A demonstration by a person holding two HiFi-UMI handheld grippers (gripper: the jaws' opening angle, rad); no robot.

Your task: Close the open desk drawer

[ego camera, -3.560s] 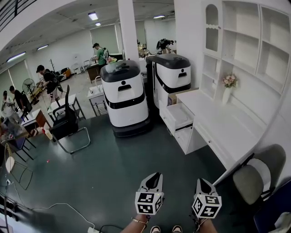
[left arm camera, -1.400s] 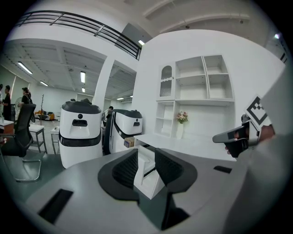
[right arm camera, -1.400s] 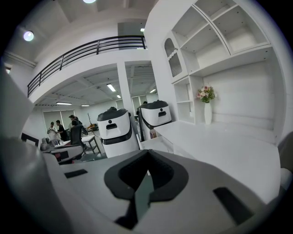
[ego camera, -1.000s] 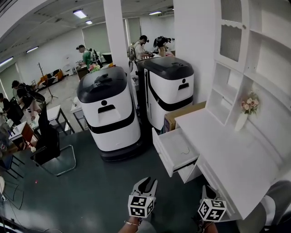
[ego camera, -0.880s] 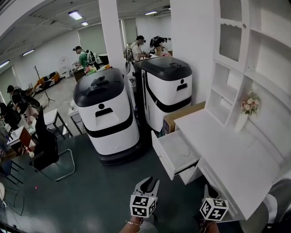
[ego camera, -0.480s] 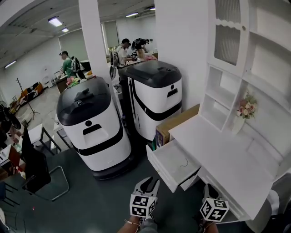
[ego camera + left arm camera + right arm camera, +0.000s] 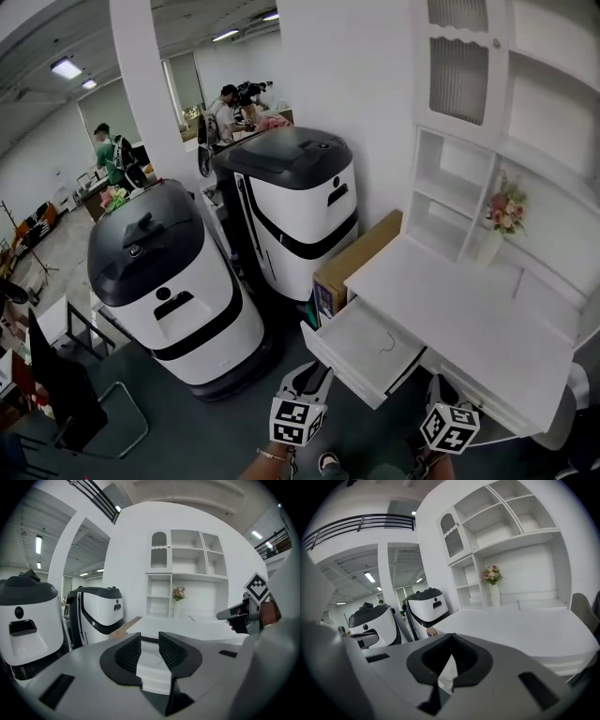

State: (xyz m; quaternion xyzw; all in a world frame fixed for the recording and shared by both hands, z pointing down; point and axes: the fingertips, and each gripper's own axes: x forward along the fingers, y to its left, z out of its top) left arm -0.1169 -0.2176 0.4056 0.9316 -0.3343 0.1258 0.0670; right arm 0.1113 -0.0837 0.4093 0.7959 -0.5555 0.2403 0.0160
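Note:
The white desk (image 7: 473,323) has one drawer (image 7: 361,349) pulled out toward me, with a small thin hook-like object lying inside it. My left gripper (image 7: 310,378) is open and holds nothing; it hovers just short of the drawer's front left corner. In the left gripper view the left gripper (image 7: 149,637) points at the drawer (image 7: 153,662), which shows through the gap between its jaws. My right gripper (image 7: 438,385) is shut and empty, close to the desk's front edge, to the right of the drawer. In the right gripper view the right gripper (image 7: 451,637) has its tips meeting.
Two tall white-and-black machines (image 7: 173,291) (image 7: 298,192) stand left of the desk. A cardboard box (image 7: 354,255) is wedged between the nearer machine and the desk. A flower vase (image 7: 500,214) stands under the white shelves (image 7: 469,112). A black chair (image 7: 61,384) stands far left; people work in the background.
I have walked closer to the desk, so the drawer and the machines look larger and nearer. Both grippers stay low in view, now just short of the drawer and desk edge.

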